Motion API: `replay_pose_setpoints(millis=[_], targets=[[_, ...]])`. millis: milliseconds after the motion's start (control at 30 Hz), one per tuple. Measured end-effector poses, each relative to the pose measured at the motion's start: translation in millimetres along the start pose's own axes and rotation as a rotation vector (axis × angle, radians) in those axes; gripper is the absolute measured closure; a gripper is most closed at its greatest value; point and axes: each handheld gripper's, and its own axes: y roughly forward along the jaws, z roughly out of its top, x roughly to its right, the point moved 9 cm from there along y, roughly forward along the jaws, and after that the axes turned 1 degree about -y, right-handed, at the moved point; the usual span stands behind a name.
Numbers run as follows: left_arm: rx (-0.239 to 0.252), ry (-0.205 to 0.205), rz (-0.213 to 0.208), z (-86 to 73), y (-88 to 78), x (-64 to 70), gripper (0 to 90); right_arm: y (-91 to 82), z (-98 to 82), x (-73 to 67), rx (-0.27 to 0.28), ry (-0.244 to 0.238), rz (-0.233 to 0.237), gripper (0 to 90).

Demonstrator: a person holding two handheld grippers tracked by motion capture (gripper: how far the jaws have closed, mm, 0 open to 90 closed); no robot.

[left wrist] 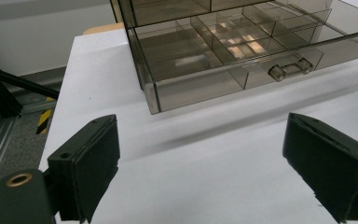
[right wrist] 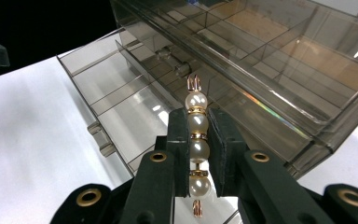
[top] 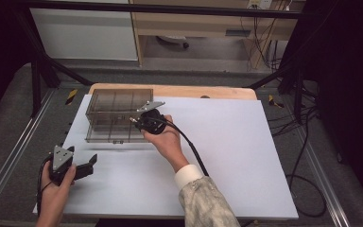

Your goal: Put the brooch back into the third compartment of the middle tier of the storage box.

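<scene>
Clamping pearl hairpin (right wrist: 197,140) lengthwise in right gripper (right wrist: 198,140), tip aiming into open drawer (right wrist: 121,105) just ahead; left gripper (left wrist: 200,154) idling open.

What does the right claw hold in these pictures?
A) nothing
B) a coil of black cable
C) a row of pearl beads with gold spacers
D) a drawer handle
C: the right claw is shut on the pearl beads, above the open drawer.
</scene>
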Motion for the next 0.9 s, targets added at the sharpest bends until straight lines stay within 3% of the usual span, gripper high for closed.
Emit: replay_pose_setpoints(millis=[500,900], targets=[[0.001,0.0,-0.003,0.1,-0.1,0.4,10.6,8.6,-12.8,1.7,-0.058,-0.004,-0.011,79.4],[0.001,-0.001,-0.004,0.1,0.0,0.3,10.6,12.0,-16.0,-0.4,-0.074,0.002,0.002,77.8]])
